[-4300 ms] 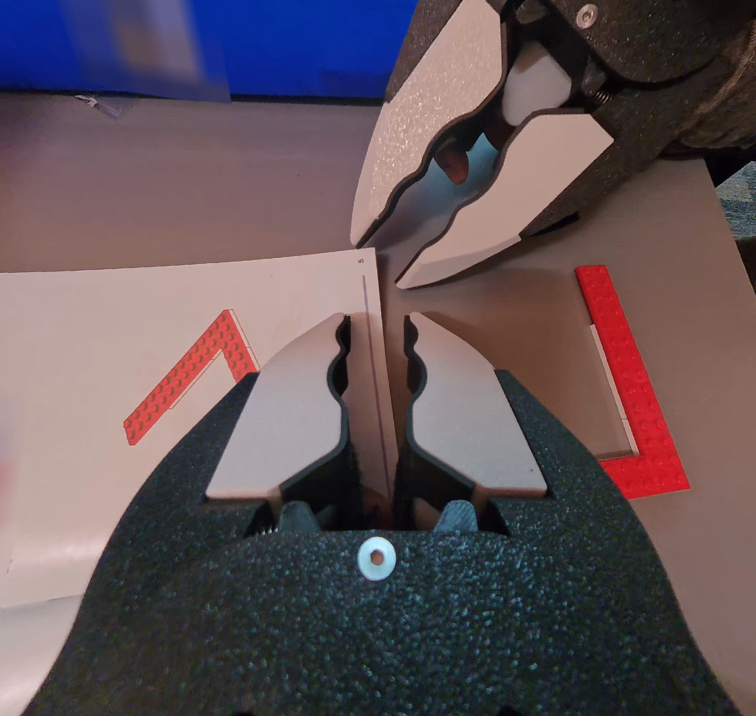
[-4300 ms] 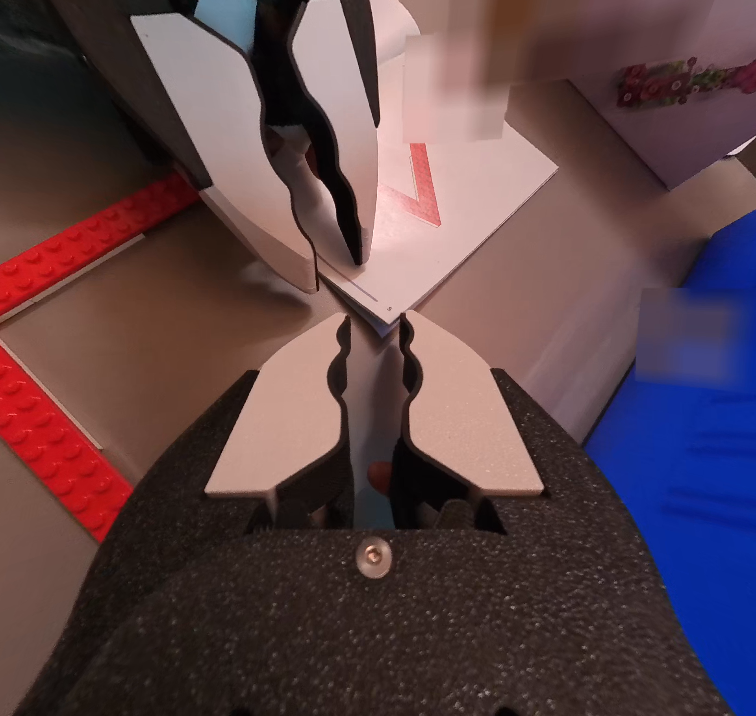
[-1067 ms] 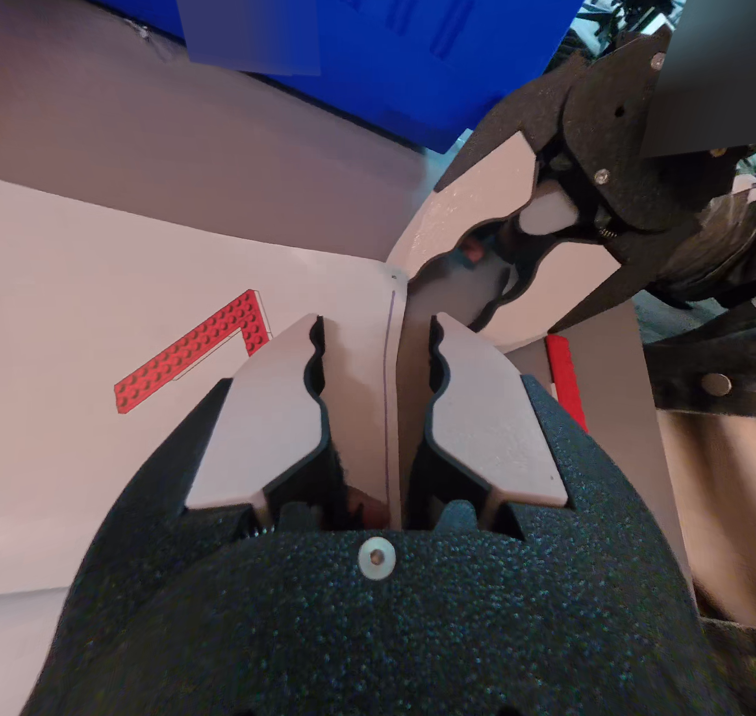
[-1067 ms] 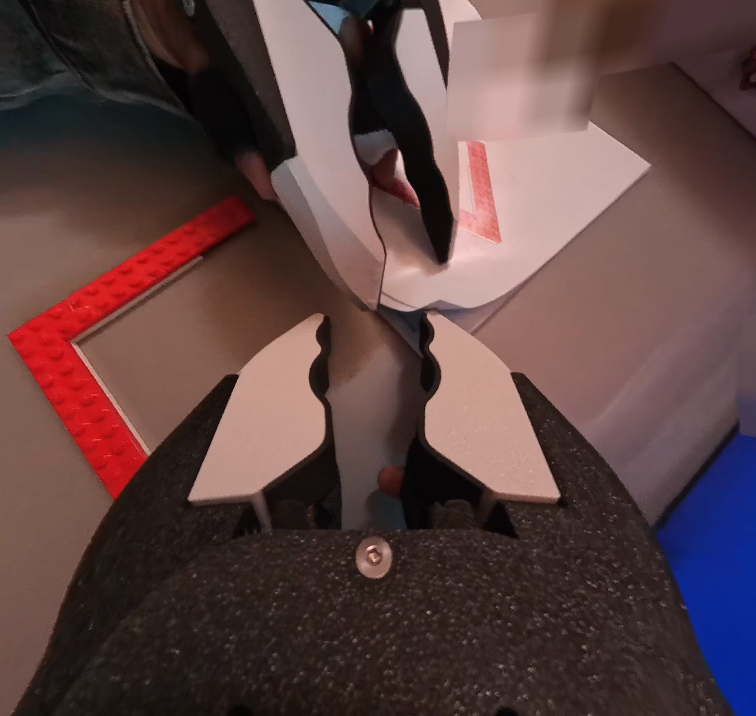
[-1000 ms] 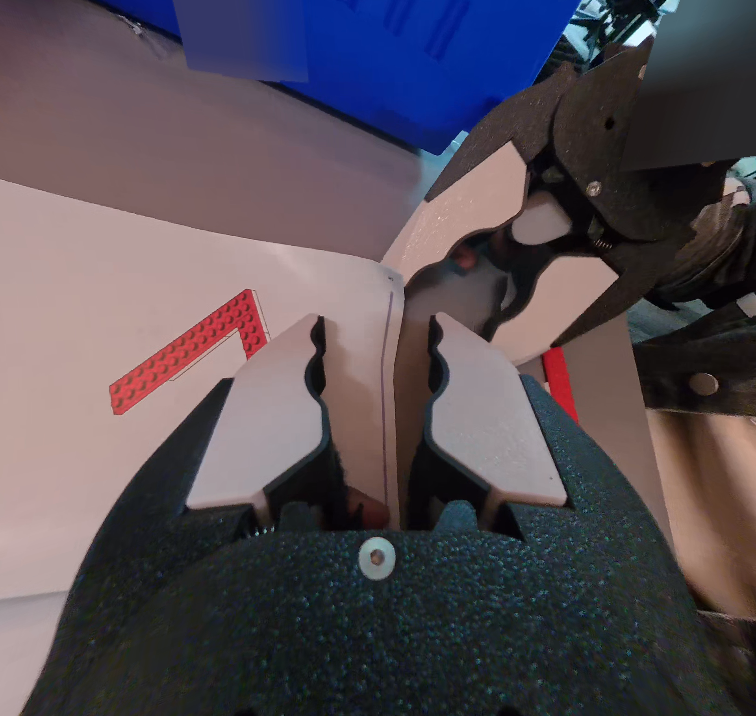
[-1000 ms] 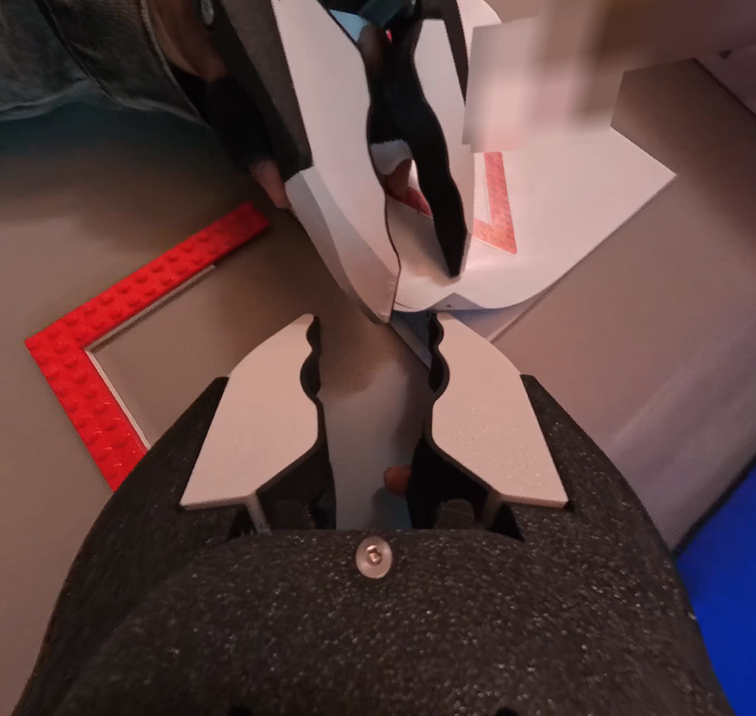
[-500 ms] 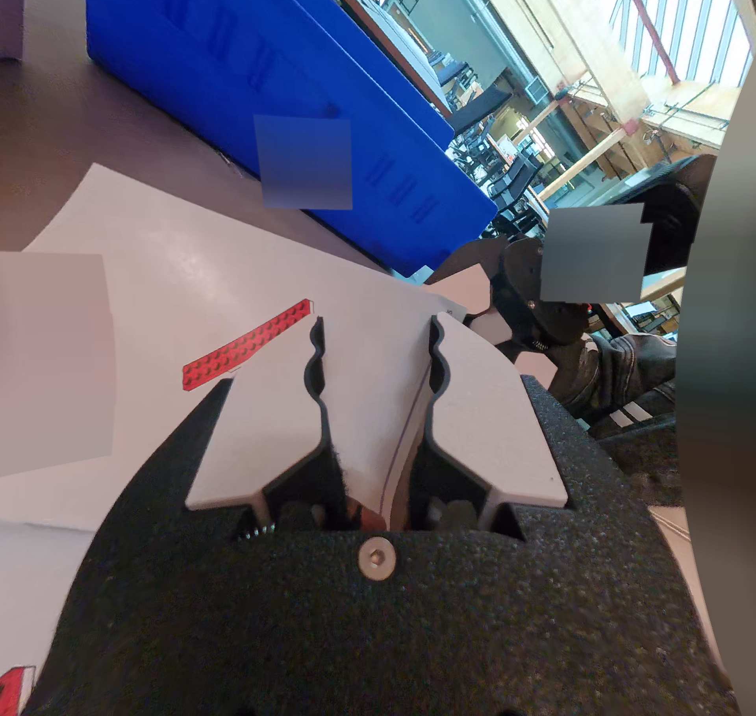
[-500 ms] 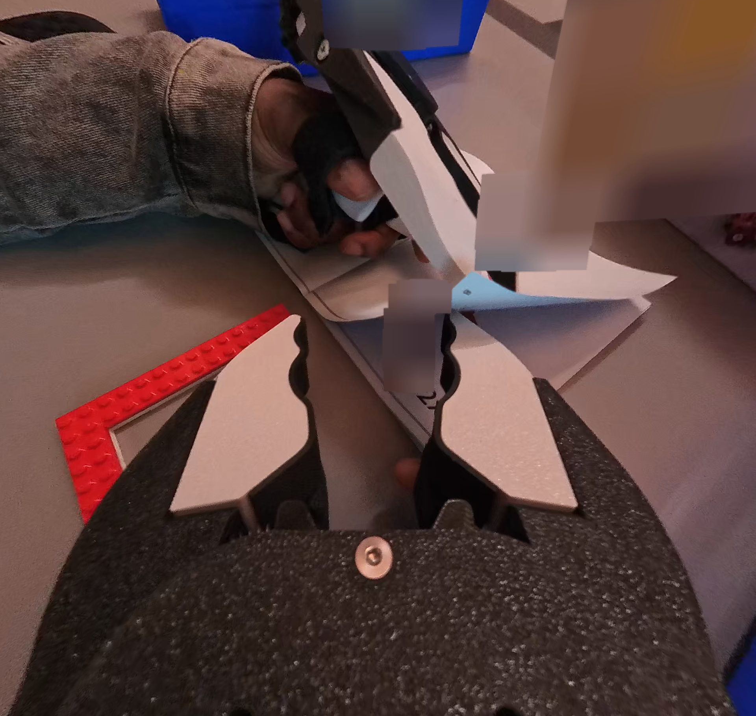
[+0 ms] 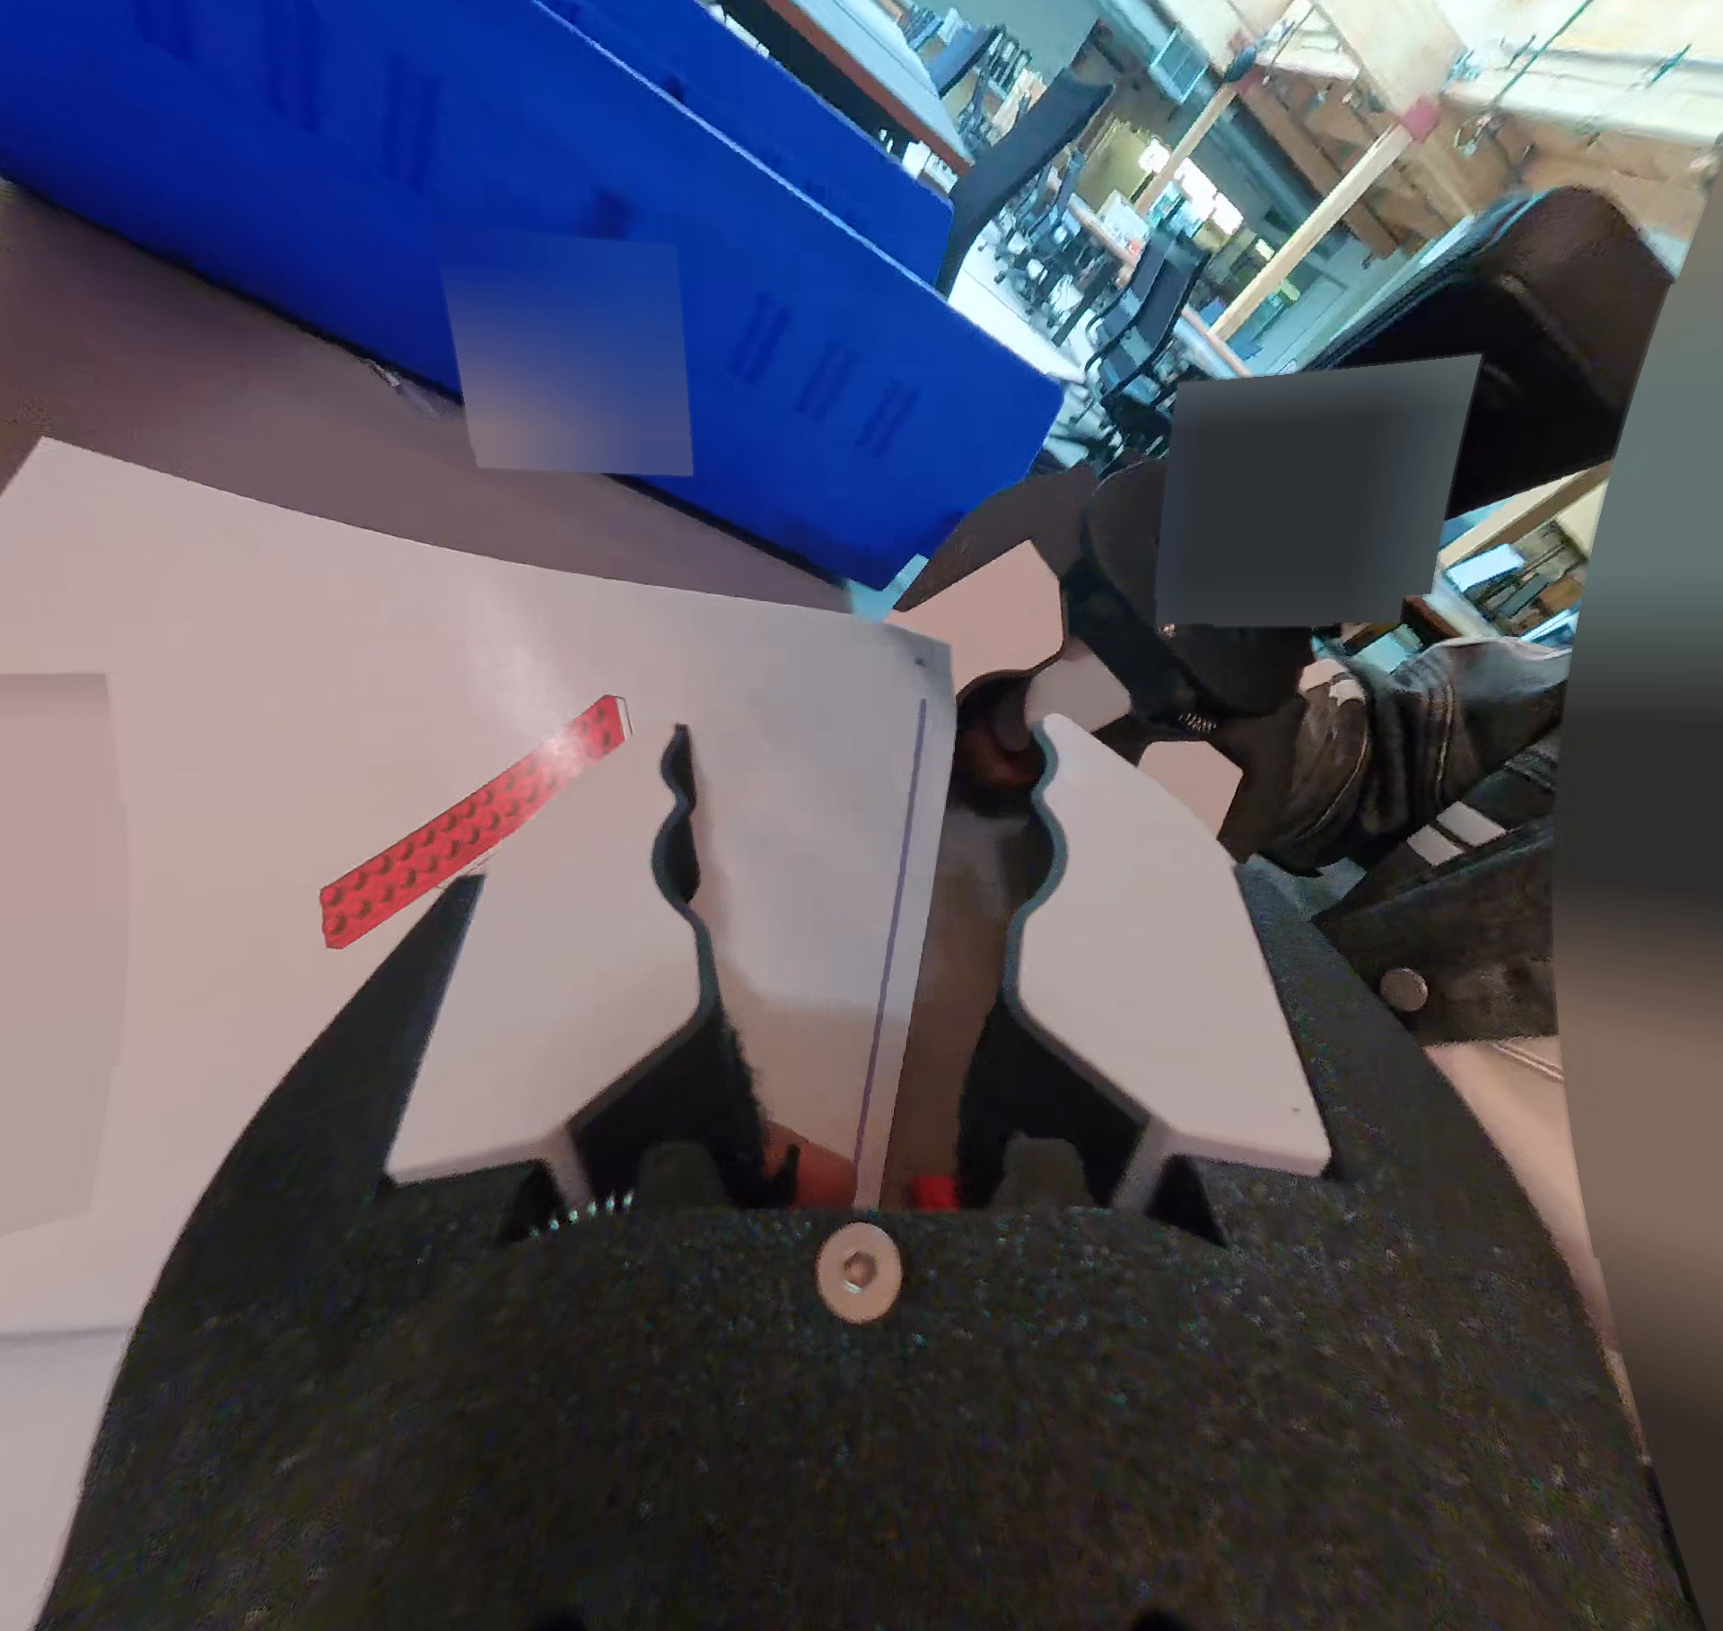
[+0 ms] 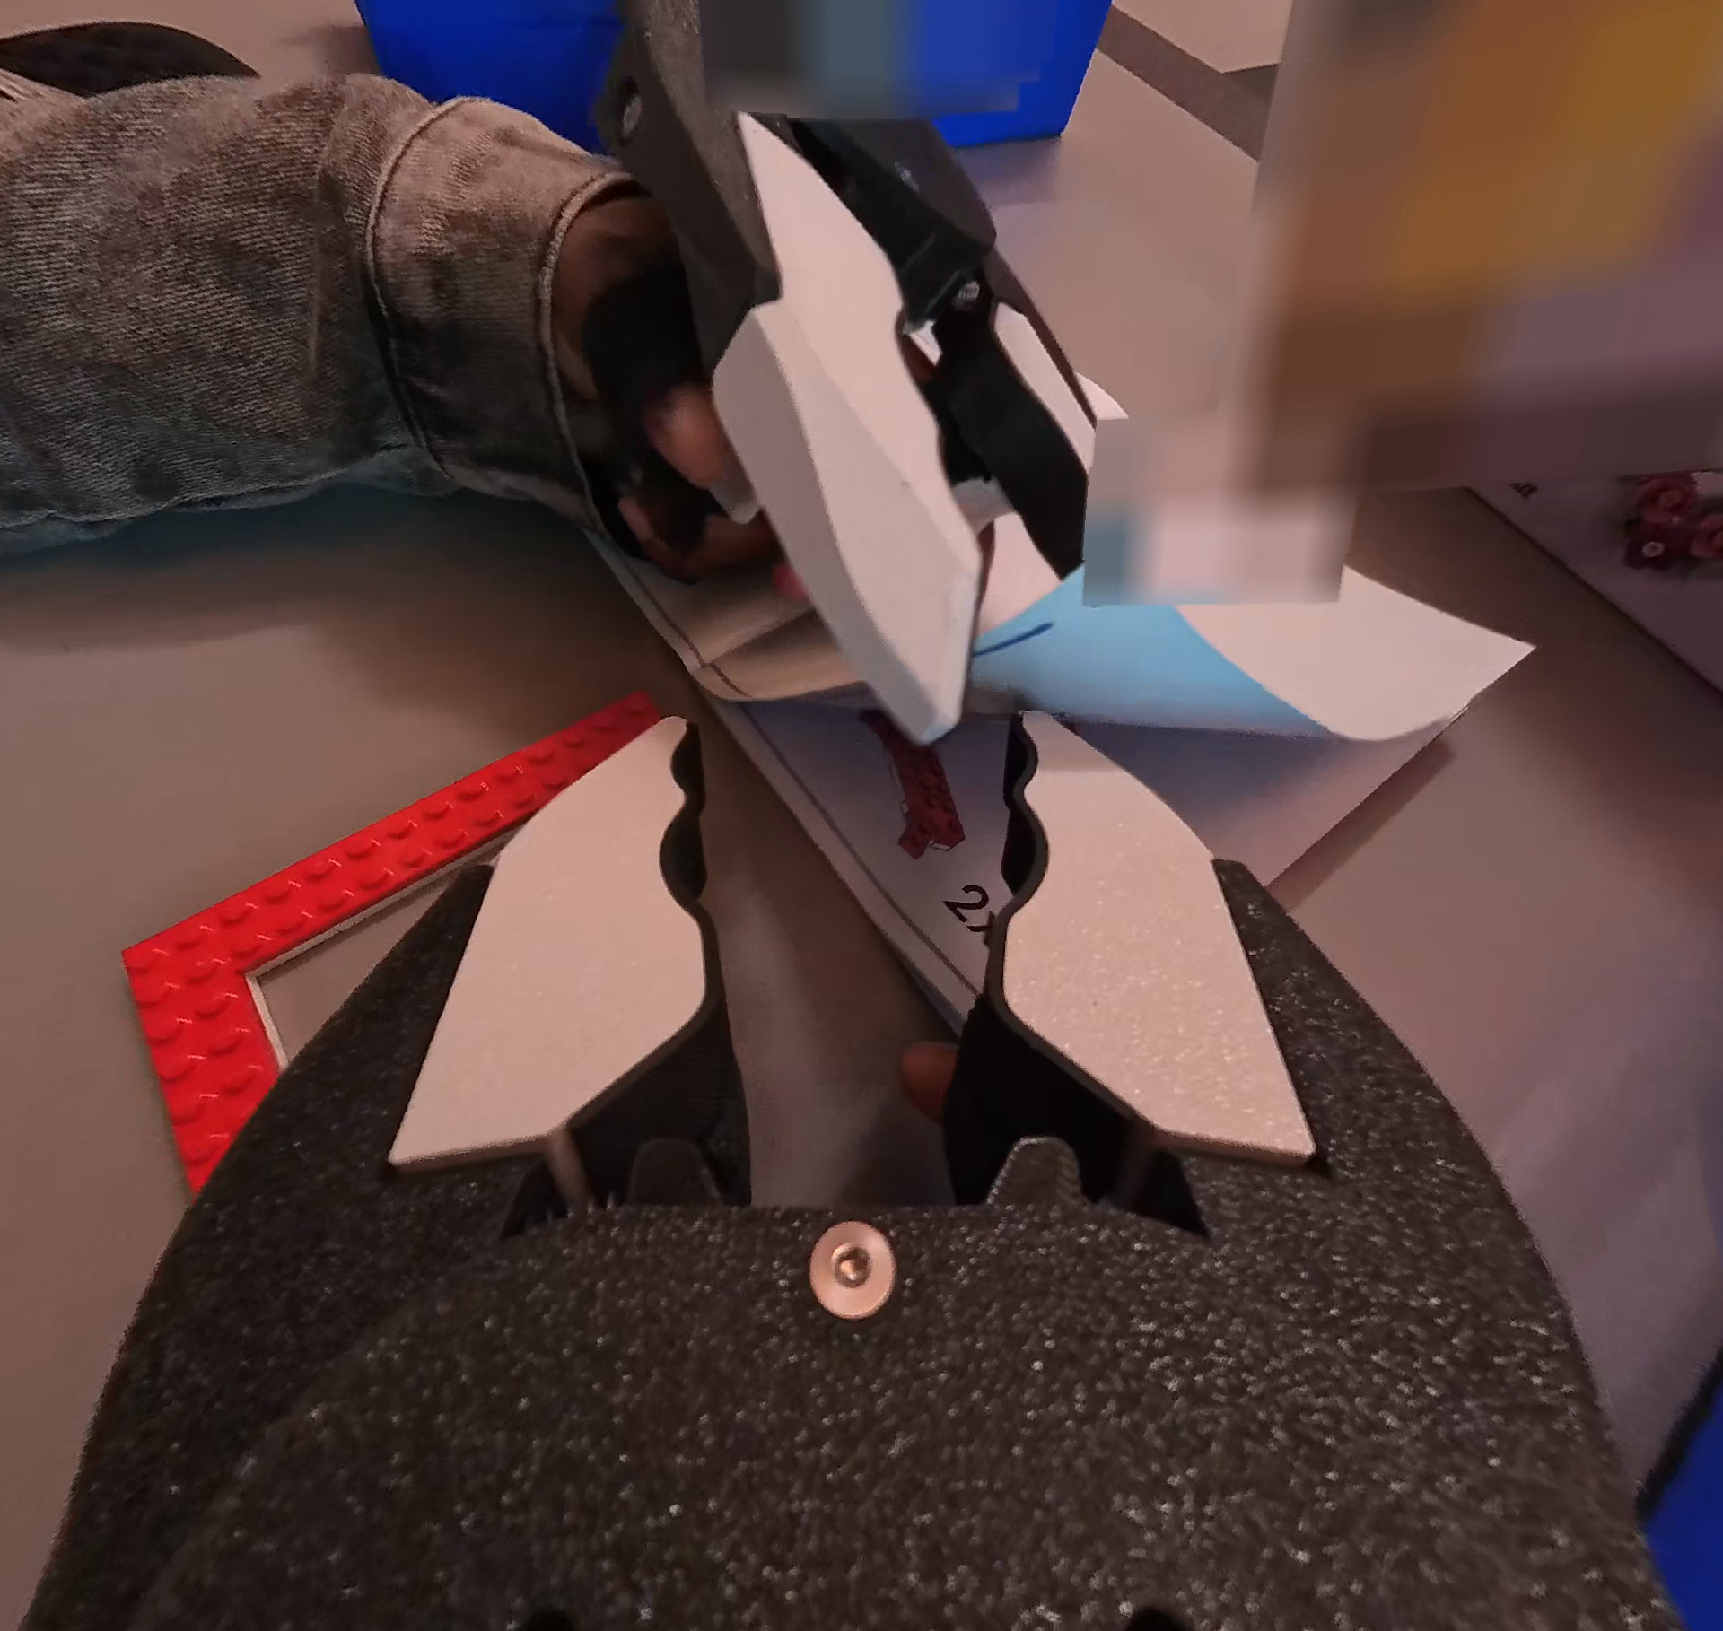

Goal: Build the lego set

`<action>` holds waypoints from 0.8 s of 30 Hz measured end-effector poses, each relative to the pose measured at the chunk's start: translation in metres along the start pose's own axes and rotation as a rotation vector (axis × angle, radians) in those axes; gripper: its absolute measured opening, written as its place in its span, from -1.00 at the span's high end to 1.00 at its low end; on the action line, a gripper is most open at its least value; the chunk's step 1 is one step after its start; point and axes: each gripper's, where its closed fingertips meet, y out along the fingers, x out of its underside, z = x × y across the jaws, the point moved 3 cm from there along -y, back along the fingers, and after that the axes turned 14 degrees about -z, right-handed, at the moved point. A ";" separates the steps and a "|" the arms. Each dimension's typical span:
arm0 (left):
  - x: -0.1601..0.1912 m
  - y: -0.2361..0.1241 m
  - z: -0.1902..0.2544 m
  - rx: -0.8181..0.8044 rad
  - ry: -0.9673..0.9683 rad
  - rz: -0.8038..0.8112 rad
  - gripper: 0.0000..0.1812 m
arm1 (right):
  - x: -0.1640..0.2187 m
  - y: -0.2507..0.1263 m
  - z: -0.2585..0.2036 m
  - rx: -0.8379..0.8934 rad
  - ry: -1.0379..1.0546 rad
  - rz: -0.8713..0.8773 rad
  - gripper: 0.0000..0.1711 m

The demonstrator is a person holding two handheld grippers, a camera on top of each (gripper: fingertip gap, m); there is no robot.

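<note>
Left gripper (image 9: 858, 803) spread around lifted instruction booklet page (image 9: 792, 841); right gripper (image 10: 848, 803) released, empty. Risk: unpinched page may slip, fall back or crease.

2 tools (image 10: 853, 729) (image 9: 862, 738), 1 booklet (image 10: 1305, 682), 1 red frame (image 10: 373, 859), 1 blue bin (image 9: 466, 188)

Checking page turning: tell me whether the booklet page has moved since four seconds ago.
Yes. The page has lifted off the booklet, curling upward over the table with the left gripper.

booklet page (image 10: 1212, 663) lifted, mid-turn | left gripper (image 9: 858, 850) raised | fingers wider
</note>
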 end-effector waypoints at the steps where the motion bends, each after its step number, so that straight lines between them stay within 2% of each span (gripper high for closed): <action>1: -0.002 -0.003 -0.001 0.014 -0.013 0.025 0.34 | 0.000 -0.001 0.000 -0.004 0.009 0.009 0.28; 5: -0.008 -0.013 0.001 0.036 0.000 0.125 0.76 | -0.001 -0.006 0.003 -0.026 0.059 0.041 0.31; 8: -0.009 -0.014 0.003 -0.008 0.057 0.134 0.98 | 0.000 -0.008 0.006 -0.034 0.088 0.048 0.33; 15: -0.008 -0.013 0.012 -0.098 0.211 0.106 1.00 | 0.004 -0.015 0.014 -0.016 0.128 0.065 0.38; 20: -0.009 -0.015 0.012 -0.060 0.194 0.126 1.00 | -0.010 -0.042 0.036 0.035 0.281 0.306 0.84; 21: -0.009 -0.017 0.012 -0.040 0.177 0.142 1.00 | -0.010 -0.045 0.040 0.028 0.319 0.330 0.87; 24: -0.011 -0.021 0.009 0.021 0.107 0.180 1.00 | -0.010 -0.040 0.040 0.001 0.342 0.312 0.73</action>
